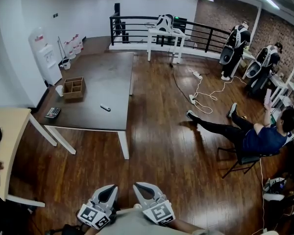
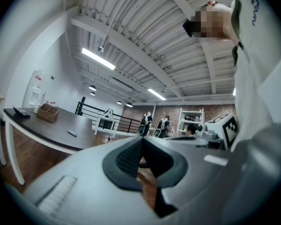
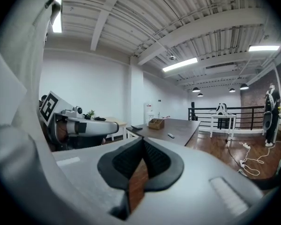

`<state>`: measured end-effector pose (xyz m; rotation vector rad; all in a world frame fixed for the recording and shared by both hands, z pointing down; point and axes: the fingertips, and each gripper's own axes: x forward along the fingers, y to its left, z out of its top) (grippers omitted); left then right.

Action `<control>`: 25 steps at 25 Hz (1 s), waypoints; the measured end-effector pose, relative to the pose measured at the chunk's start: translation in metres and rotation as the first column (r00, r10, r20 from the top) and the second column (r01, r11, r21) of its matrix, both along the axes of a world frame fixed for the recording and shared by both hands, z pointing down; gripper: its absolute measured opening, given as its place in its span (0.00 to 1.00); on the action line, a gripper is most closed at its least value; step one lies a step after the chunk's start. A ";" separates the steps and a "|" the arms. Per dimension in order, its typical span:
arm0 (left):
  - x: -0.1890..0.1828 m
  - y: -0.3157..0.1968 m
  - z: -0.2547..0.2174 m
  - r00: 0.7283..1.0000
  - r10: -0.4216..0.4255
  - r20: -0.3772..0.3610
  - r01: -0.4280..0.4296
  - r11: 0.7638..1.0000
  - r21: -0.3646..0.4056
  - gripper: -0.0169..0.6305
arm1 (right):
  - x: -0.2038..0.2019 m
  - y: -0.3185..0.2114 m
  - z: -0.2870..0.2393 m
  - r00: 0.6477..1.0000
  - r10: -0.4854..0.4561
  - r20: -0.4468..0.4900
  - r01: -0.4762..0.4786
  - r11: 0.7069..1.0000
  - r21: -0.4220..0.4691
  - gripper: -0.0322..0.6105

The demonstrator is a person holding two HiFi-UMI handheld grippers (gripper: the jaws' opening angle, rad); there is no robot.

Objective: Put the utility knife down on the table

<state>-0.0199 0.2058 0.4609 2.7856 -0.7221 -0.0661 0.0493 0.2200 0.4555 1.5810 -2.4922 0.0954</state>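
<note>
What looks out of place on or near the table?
Nothing on the table: the utility knife lies flat, the wooden box sits upright, the calculator near a corner. Only oddity: loose cables and power strips sprawl across the floor to its right.

Loft-style robotics lab: mannequin-like figures (image 1: 235, 43) on stands along a brick wall (image 1: 279, 28), cables (image 1: 201, 89) across the wood floor (image 1: 161, 146), a water dispenser (image 1: 46, 58), one dark tabletop (image 1: 98, 87).

A small pale object (image 1: 105, 107) on the dark table (image 1: 98, 77) (centre-left, head view) is too small to identify; the beige table (image 1: 10, 126) is cut by the left edge.
</note>
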 end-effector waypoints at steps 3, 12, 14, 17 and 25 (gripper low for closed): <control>-0.002 -0.001 0.001 1.000 -0.013 -0.006 0.013 1.000 0.000 0.03 | 0.000 -0.002 0.001 1.000 -0.004 -0.003 0.004 1.000 0.000 0.05; -0.003 -0.003 0.002 0.999 -0.041 -0.018 0.041 0.999 -0.005 0.03 | 0.000 -0.004 0.004 1.000 -0.015 -0.012 0.015 1.000 -0.009 0.05; -0.003 -0.003 0.002 0.999 -0.039 -0.017 0.038 0.999 -0.005 0.03 | 0.000 -0.004 0.003 1.000 -0.014 -0.012 0.014 1.000 -0.009 0.05; -0.001 -0.003 0.001 0.999 -0.037 -0.017 0.037 0.999 -0.003 0.03 | 0.001 -0.003 0.003 1.000 -0.014 -0.012 0.014 1.000 -0.009 0.05; -0.004 -0.001 0.001 0.999 -0.036 -0.016 0.036 0.999 0.001 0.03 | -0.002 -0.003 0.002 1.000 -0.014 -0.008 0.013 1.000 -0.004 0.05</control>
